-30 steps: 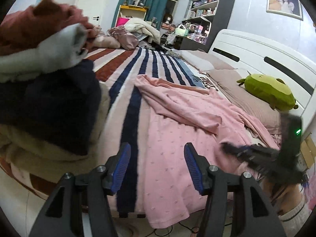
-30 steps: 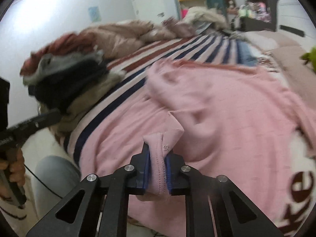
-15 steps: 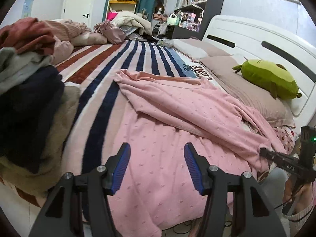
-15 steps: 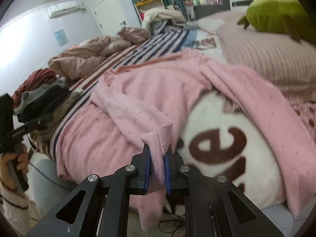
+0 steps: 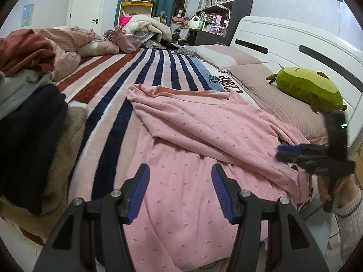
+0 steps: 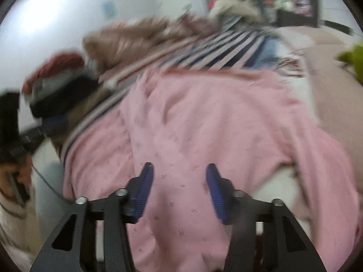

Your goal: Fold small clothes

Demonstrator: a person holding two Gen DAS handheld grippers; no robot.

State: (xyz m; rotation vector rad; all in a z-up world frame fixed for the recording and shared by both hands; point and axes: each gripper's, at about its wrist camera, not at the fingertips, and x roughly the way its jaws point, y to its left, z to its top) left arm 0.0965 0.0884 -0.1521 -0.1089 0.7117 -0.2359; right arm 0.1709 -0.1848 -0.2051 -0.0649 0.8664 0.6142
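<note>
Both claws, left gripper (image 5: 180, 190) and right gripper (image 6: 179, 189), I hold open and empty; pink top (image 5: 192, 140) at frame centre looks only half folded.

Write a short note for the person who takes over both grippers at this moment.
Left gripper: open, empty, above the near part of the pink dotted knit garment.
Right gripper: open, empty, over the same garment's right side.
The garment lies on the striped blanket, one side folded across its body.
Left to do: the remaining folds. A pile of other clothes sits at the left.
</note>
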